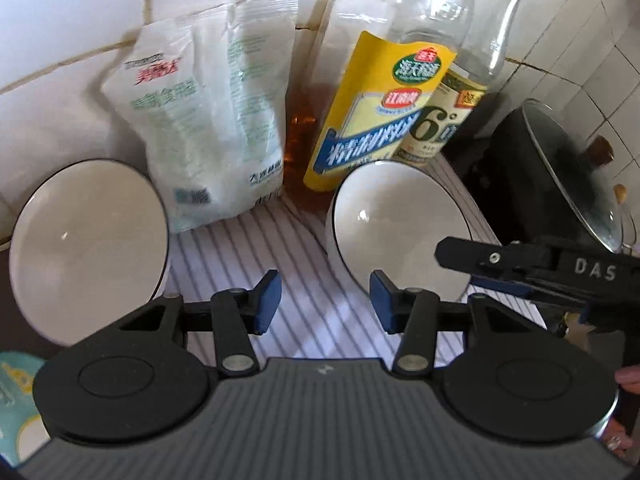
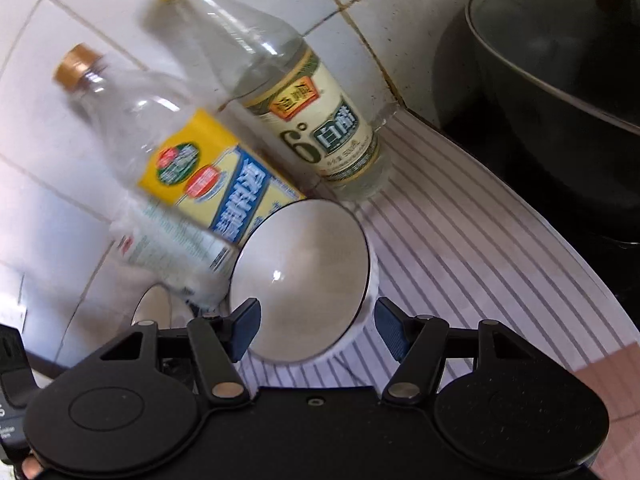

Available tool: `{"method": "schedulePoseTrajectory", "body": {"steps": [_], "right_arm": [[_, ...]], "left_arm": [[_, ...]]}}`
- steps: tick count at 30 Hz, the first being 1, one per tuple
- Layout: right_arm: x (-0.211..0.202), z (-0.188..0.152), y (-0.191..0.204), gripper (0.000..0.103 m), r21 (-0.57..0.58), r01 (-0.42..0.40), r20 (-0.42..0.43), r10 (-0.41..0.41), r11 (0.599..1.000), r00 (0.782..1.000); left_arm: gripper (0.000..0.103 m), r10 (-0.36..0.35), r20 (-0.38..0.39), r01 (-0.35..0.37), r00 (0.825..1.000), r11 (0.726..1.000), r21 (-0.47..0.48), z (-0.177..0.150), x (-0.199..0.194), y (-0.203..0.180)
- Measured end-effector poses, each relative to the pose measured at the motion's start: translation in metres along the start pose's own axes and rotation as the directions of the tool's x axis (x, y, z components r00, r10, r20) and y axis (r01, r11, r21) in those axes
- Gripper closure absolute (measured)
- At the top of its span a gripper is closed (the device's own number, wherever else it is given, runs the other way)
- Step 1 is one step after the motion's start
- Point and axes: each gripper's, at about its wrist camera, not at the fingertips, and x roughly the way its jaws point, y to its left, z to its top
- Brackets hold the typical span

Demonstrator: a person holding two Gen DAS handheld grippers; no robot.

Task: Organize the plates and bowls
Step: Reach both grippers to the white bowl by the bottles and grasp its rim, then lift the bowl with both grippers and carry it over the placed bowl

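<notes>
On the striped mat (image 2: 460,240), with our right gripper (image 2: 316,326) spread around the near rim of the right-hand bowl (image 2: 300,276) and our left gripper (image 1: 324,300) apart and empty, we risk knocking the cooking-wine bottle (image 2: 192,168) touching it.

Both wrist views steep, close — share bowl (image 1: 394,236) (image 2: 304,280).
</notes>
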Motion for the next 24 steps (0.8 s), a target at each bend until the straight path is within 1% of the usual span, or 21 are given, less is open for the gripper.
{"method": "schedulePoseTrajectory", "body": {"steps": [3,4,5,7,8,9,10,11,12,13,14,15,18,21,24], "right_arm": [[0.010,0.004,-0.006,0.039,0.037,0.013,0.017,-0.014,0.999,1.000],[0.012,0.005,-0.008,0.039,0.054,0.024,0.033,-0.026,0.998,0.999],[0.014,0.005,-0.010,0.039,0.068,0.031,0.040,-0.034,0.997,0.999],[0.018,0.006,-0.014,0.039,0.077,0.027,0.035,-0.030,0.997,0.999],[0.020,0.006,-0.015,0.046,0.074,0.026,0.035,-0.029,0.997,0.999],[0.022,0.006,-0.016,0.056,0.065,0.028,0.038,-0.031,0.997,0.999],[0.022,0.006,-0.016,0.063,0.051,0.036,0.039,-0.038,0.998,0.998],[0.023,0.006,-0.016,0.077,0.038,0.048,0.036,-0.050,0.998,0.998],[0.024,0.005,-0.016,0.086,0.026,0.065,0.036,-0.066,0.998,0.997],[0.024,0.005,-0.018,0.086,0.016,0.069,0.034,-0.070,0.997,0.997],[0.024,0.005,-0.020,0.086,0.021,0.057,0.035,-0.058,0.998,0.998],[0.023,0.005,-0.022,0.086,0.031,0.047,0.034,-0.048,0.998,0.998],[0.024,0.005,-0.023,0.087,0.027,0.057,0.033,-0.058,0.998,0.998],[0.027,0.004,-0.023,0.088,0.032,0.062,0.028,-0.063,0.998,0.998],[0.032,0.001,-0.025,0.087,0.040,0.060,0.021,-0.061,0.997,0.998]], "left_arm": [[0.056,0.044,0.010,-0.044,0.999,0.999,-0.002,0.005,0.013,-0.003],[0.055,0.051,0.024,-0.051,0.998,0.999,0.003,0.004,0.017,-0.004],[0.056,0.066,0.034,-0.066,0.997,0.998,0.006,0.004,0.021,-0.005],[0.056,0.080,0.033,-0.080,0.996,0.997,-0.003,0.005,0.027,-0.004],[0.061,0.069,0.034,-0.069,0.997,0.998,-0.010,0.005,0.028,-0.004],[0.067,0.057,0.033,-0.057,0.998,0.998,-0.016,0.005,0.030,-0.003],[0.074,0.047,0.018,-0.047,0.999,0.999,-0.021,0.006,0.032,-0.001],[0.079,0.040,0.003,-0.040,0.999,0.999,-0.034,0.006,0.034,0.000],[0.083,0.021,-0.008,-0.021,1.000,0.999,-0.043,0.006,0.035,0.001],[0.090,-0.001,-0.014,0.000,1.000,0.999,-0.050,0.006,0.035,0.001],[0.091,-0.010,-0.013,0.009,1.000,0.999,-0.047,0.006,0.035,-0.001],[0.091,-0.006,-0.005,0.006,1.000,0.999,-0.035,0.005,0.035,-0.003],[0.091,0.027,0.013,-0.027,1.000,1.000,-0.001,0.002,0.034,-0.012],[0.092,0.037,0.012,-0.037,0.999,0.999,0.005,0.001,0.033,-0.017],[0.092,0.049,0.008,-0.049,0.999,0.995,0.086,-0.001,0.030,-0.027]]}}
